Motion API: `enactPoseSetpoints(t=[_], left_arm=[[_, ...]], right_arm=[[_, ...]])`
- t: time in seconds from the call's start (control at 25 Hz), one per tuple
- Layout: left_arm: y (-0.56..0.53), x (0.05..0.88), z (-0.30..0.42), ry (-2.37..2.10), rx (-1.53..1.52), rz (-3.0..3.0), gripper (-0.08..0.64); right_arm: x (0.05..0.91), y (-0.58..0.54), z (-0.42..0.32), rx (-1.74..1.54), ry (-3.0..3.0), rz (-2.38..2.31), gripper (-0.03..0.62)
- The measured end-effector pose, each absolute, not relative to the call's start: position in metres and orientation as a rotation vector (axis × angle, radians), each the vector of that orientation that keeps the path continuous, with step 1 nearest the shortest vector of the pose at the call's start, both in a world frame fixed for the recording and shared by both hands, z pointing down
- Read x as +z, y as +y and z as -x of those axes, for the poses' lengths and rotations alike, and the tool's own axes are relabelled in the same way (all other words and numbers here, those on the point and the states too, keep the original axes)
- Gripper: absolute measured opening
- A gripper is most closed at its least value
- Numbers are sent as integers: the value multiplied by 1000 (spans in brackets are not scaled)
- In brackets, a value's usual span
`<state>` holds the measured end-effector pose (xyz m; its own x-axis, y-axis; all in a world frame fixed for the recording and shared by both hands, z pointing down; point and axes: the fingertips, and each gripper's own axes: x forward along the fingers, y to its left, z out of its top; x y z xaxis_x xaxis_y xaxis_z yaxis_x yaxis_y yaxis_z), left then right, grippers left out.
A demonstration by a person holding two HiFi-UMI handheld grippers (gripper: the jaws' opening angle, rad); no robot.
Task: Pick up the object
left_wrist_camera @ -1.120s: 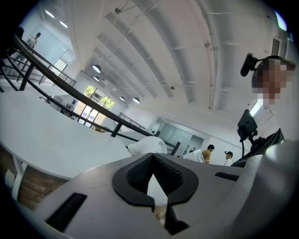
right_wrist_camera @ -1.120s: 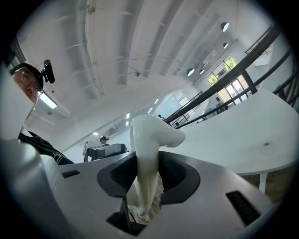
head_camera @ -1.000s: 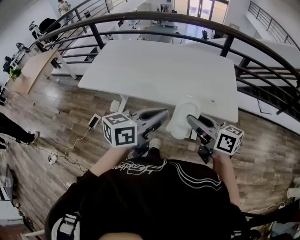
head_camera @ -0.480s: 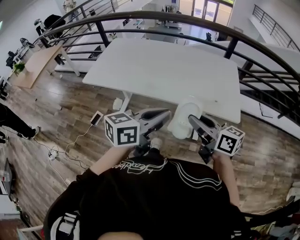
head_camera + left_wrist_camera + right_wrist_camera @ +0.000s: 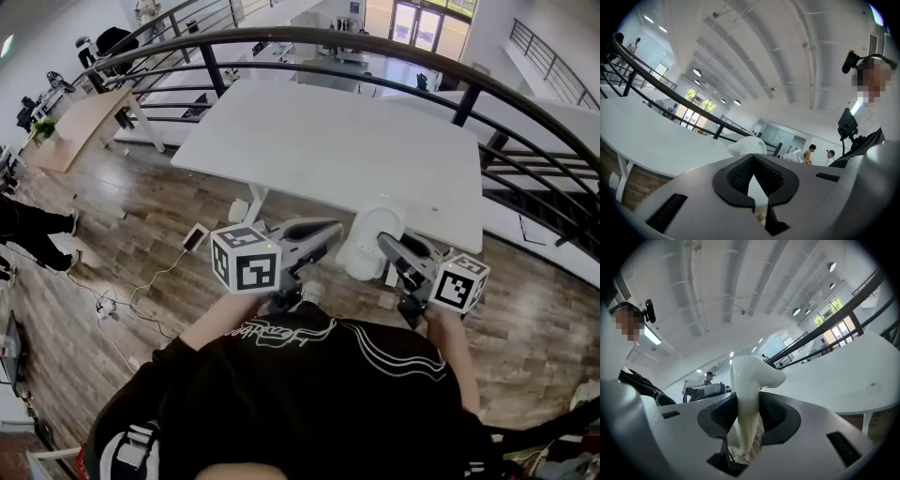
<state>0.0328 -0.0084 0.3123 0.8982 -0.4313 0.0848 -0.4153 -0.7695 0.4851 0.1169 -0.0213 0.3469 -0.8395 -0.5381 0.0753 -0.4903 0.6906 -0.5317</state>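
Note:
A white, smooth, curved object hangs in the air in front of my chest, off the near edge of the white table. My right gripper is shut on it. In the right gripper view the object stands up between the two black pads of the right gripper, which press on its narrow lower part. My left gripper hovers just left of the object with its fingertips together and nothing in them. In the left gripper view the object shows beyond the left gripper.
A black curved railing runs behind the table. On the wooden floor to the left lie a power strip and cables. A wooden desk stands at the far left, with a person's legs near the left edge.
The head view has drifted a little, so the table sits slightly lower right. Both grippers and the white object keep the same pose.

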Motion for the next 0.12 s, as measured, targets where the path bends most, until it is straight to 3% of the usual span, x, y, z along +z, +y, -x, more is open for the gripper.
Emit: enactPoseSetpoints(t=[0.12], left_arm=[[-7, 314, -25, -610, -47, -2557, 8]], right_arm=[[350, -19, -110, -846, 2809, 859, 127]])
